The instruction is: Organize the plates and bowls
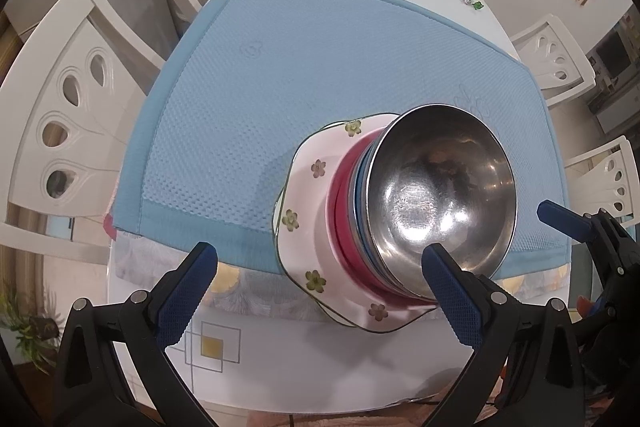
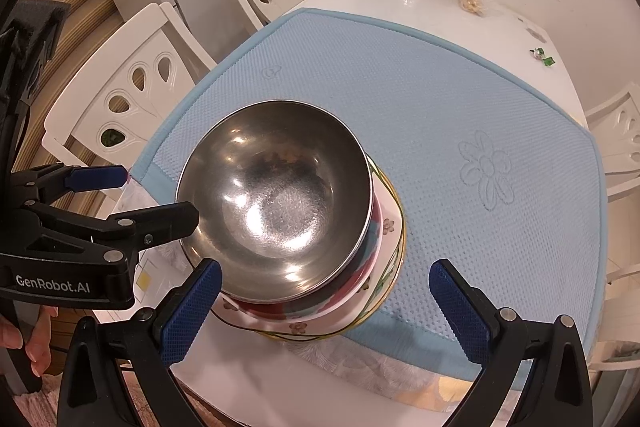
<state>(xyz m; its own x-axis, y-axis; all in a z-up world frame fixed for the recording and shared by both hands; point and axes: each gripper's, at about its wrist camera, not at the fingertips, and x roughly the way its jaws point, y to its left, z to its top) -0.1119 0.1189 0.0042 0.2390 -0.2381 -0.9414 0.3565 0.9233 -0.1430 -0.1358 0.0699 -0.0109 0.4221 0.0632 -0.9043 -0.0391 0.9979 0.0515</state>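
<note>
Steel bowl [image 2: 276, 203] stack, between open hand-held grippers

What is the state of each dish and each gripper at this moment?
steel bowl: upright, empty, top of the stack
red and blue dishes: stacked under the bowl
flowered plate: bottom of stack, on blue mat
left gripper: open
right gripper: open

Both wrist cameras looked steeply down from close above the table's near edge (left camera left of the right), sharing the steel bowl [image 1: 440, 195] [image 2: 276, 199] and blue mat [image 1: 320, 67] [image 2: 460, 99].
</note>
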